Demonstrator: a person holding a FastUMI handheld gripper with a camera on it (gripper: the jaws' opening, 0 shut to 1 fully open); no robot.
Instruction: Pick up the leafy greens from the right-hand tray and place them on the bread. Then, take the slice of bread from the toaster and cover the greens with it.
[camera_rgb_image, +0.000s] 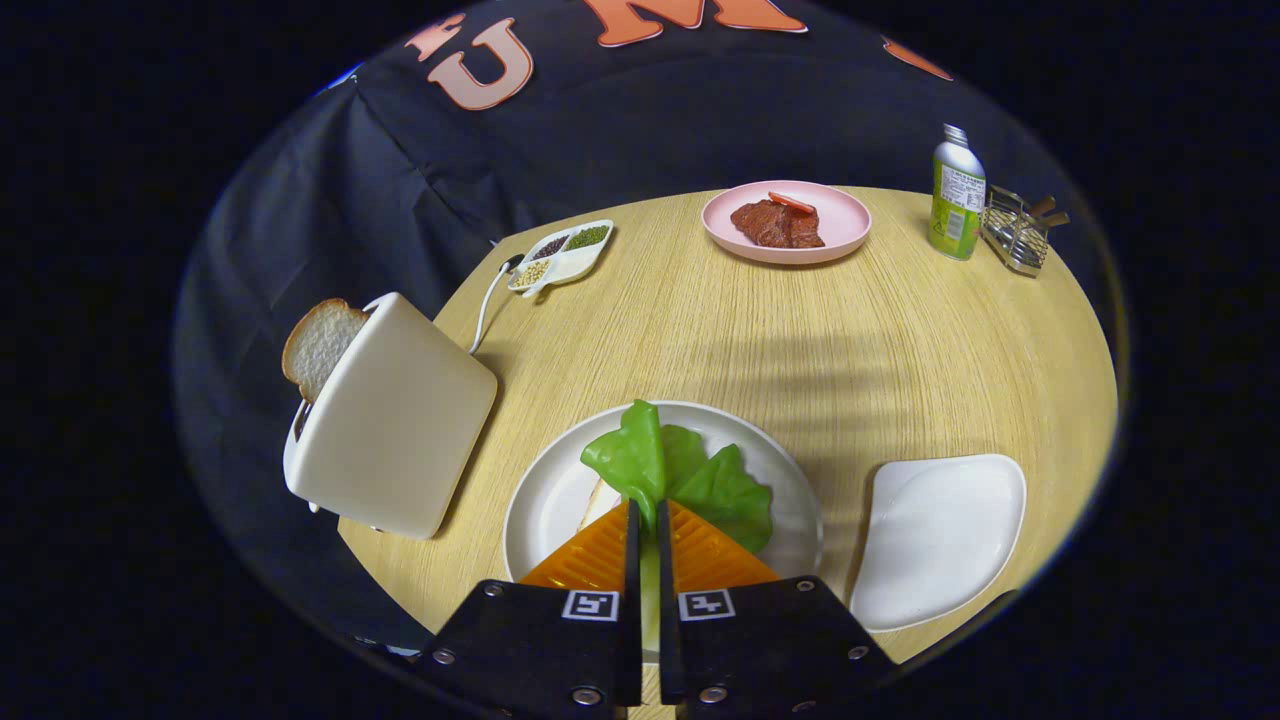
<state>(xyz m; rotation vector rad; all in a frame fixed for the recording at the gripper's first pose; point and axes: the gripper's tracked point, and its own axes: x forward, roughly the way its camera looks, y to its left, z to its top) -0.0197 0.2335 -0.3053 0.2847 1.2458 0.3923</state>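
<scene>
I have the gripper (647, 515) pinched narrow, both fingers pressing on the leafy greens (672, 470), which stand up from between the tips and spread out just ahead of them. The greens are a bright, glossy, crinkled leaf with a paler stem running down into the slit between the fingers. They hang over the round white plate (545, 495), where a pale corner of the bread slice (598, 503) peeks out just beside my left finger, under the leaf.

For room: the white toaster (392, 420) sits close to the plate on its left, near the table edge, with a slice of bread (318, 345) sticking up out of its slot and its cord (487, 305) trailing back. On the plate's right is the white tray (940, 540), right at the near edge of the wooden table (850, 340). Beyond the plate the tabletop is open until the far side, where I see a divided condiment dish (562, 254), a pink plate (840, 215) with meat (778, 224), a green-labelled bottle (957, 193) and a wire holder (1015, 233) near the rim.

The bottle's label print is too small to read.
</scene>
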